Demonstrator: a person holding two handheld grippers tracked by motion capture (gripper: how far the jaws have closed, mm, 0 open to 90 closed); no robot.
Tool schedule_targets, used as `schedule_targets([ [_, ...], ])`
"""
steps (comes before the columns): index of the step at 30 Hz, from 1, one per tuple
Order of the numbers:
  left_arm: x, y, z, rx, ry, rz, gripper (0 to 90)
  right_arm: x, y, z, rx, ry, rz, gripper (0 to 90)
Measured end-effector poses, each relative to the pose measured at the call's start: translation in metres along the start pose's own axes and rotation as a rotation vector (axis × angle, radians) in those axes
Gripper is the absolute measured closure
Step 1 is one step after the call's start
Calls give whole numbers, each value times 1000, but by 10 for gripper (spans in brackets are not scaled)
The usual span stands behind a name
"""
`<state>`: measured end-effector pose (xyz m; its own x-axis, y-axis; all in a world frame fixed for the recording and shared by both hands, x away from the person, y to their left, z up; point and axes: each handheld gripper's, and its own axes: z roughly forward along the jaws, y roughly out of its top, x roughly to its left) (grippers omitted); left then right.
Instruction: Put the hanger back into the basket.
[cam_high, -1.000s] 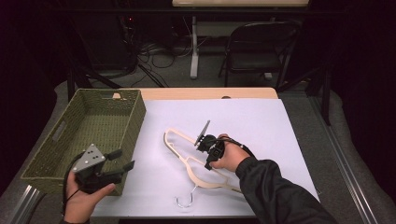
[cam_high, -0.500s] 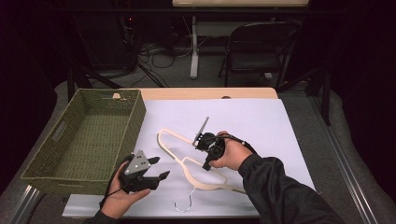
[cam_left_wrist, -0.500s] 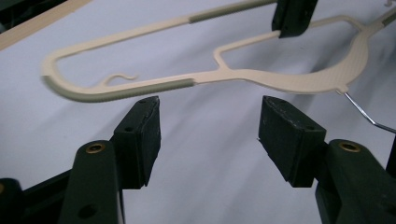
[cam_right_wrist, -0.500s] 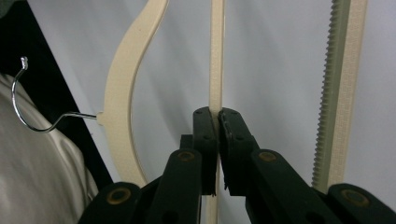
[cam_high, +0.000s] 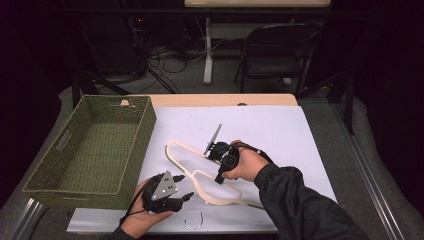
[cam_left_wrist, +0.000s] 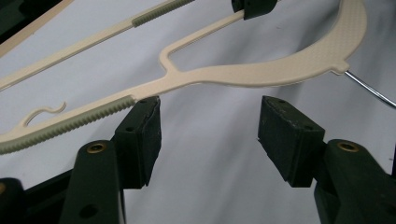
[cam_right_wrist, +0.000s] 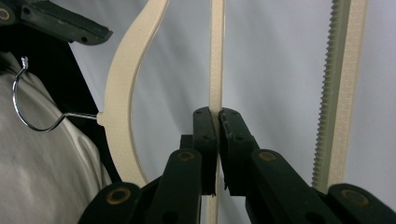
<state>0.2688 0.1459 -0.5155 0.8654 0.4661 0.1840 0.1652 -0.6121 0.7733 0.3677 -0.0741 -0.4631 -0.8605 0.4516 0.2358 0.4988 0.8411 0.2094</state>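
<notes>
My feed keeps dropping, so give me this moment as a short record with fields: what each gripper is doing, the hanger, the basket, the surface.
right gripper: shut on the thin inner bar of the cream plastic hanger
left gripper: open, jaws on either side of the hanger's curved shoulder, not pressing it
hanger hook: bare metal wire, near the table's front edge
green woven basket: at the left, nothing seen inside
surface: white sheet on the table
</notes>
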Motion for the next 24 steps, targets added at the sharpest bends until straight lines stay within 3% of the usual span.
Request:
schedule_targets([
  [1,-3,0,2,5,0,31,393,0,0,2,-15,1,1,857],
  [2,-3,0,2,5,0,31,393,0,0,2,-15,1,1,857],
  [3,-4,0,3,9,7,48,393,1,2,2,11,7,-1,857],
  [5,-8,0,6,16,21,108,393,2,2,4,-12,12,-1,857],
  [6,-8,0,6,16,21,108,389,2,2,5,-11,14,-6,857],
  [7,-10,0,7,-7,28,155,379,3,3,4,5,9,-4,857],
  [8,-10,0,7,-7,28,155,377,3,3,4,15,17,-9,857],
  [10,-13,1,7,-11,40,195,377,3,3,6,3,11,-6,856],
  [11,-15,1,7,-16,44,237,377,3,3,7,-3,19,-1,856],
  [12,-15,1,7,-16,44,237,377,3,3,7,-3,19,-1,856],
  [13,-16,1,8,-21,44,271,378,2,4,6,11,20,-6,857],
  [17,-19,3,9,-12,45,311,378,3,5,8,5,17,0,856],
  [20,-19,3,10,-6,43,323,378,2,6,8,28,18,-5,856],
  [24,-19,4,11,0,43,334,379,3,8,13,12,32,-8,856],
])
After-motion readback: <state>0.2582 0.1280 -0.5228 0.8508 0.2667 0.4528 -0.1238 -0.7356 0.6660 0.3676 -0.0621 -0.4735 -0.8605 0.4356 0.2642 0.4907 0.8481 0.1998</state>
